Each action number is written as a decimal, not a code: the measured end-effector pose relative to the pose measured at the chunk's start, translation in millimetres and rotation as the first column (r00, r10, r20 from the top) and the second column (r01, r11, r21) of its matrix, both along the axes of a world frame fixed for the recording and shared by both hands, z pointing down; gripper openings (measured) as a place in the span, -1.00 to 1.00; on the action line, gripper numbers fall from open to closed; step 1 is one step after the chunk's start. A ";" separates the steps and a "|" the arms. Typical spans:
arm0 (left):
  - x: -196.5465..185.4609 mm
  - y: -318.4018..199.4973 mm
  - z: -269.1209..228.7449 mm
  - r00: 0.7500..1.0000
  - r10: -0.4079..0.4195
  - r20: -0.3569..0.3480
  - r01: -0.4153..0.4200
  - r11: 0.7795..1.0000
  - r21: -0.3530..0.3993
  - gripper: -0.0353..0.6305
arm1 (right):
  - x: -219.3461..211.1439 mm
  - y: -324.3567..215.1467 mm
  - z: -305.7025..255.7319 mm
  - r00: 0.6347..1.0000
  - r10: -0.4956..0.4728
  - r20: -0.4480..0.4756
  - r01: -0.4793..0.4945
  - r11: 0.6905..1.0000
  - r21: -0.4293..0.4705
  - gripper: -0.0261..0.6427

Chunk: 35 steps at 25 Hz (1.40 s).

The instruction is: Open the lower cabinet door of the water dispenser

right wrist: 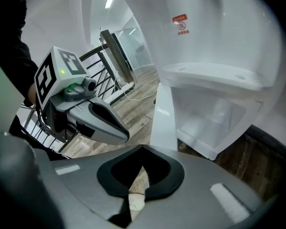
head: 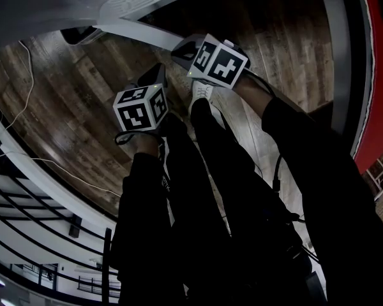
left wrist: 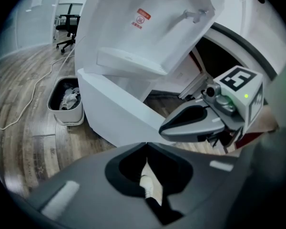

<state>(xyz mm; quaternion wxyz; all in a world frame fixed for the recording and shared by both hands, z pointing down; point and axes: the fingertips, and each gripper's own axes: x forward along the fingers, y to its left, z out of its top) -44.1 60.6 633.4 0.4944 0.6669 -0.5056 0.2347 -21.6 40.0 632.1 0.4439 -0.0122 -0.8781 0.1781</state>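
Observation:
The white water dispenser [left wrist: 152,37] stands ahead of both grippers. Its lower cabinet door [right wrist: 163,118] is swung out, seen edge-on in the right gripper view, and the pale cabinet interior [right wrist: 221,120] shows beside it. In the left gripper view the door [left wrist: 119,111] runs as a long white panel. My right gripper [right wrist: 143,148] is shut on nothing, with its tip just short of the door's edge. My left gripper [left wrist: 146,146] is also shut and empty, hanging beside the right one. Both marker cubes show above the person's legs, the left [head: 140,107] and the right [head: 220,59].
A white waste bin [left wrist: 66,99] with crumpled paper stands on the wooden floor left of the dispenser. A white cable [left wrist: 35,87] trails over the planks. A black railing [right wrist: 112,61] runs behind the left gripper. The person's white shoe [head: 201,91] is near the door.

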 end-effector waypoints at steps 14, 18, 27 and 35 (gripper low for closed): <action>-4.2 0.5 5.7 1.000 -0.014 0.002 0.014 1.000 -0.011 -0.87 | 12.8 -62.2 0.8 0.988 0.152 -0.013 -0.149 0.980 0.128 -0.93; -2.8 0.0 3.4 1.000 -0.010 0.000 0.010 1.000 -0.010 -0.87 | 18.9 -89.2 -1.4 0.977 0.214 -0.013 -0.208 0.962 0.177 -0.93; -12.5 5.0 3.8 1.000 -0.025 0.012 0.026 0.999 -0.020 -0.87 | 22.2 -134.9 -5.5 0.957 0.290 0.005 -0.280 0.920 0.273 -0.93; -10.3 3.9 2.4 1.000 -0.029 0.010 0.029 0.999 -0.025 -0.87 | 21.0 -154.5 -7.1 0.944 0.330 0.032 -0.324 0.901 0.288 -0.93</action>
